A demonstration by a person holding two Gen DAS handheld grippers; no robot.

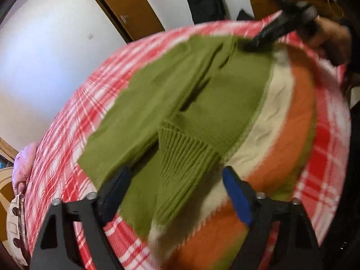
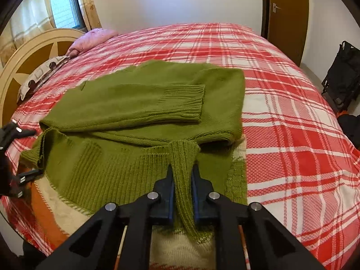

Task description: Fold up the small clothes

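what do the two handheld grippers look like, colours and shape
Both are matte black with angular arms that have triangular cut-outs and round silver bolt heads at the pivots. Each finger carries a blue pad on its inner face, seen on the left gripper and the right gripper. No cables or printed markings show.

You find nothing to read here: no words, labels, brand marks or numbers show on the sweater [image 2: 144,103], the bed [image 2: 292,123] or the door [image 2: 285,11].
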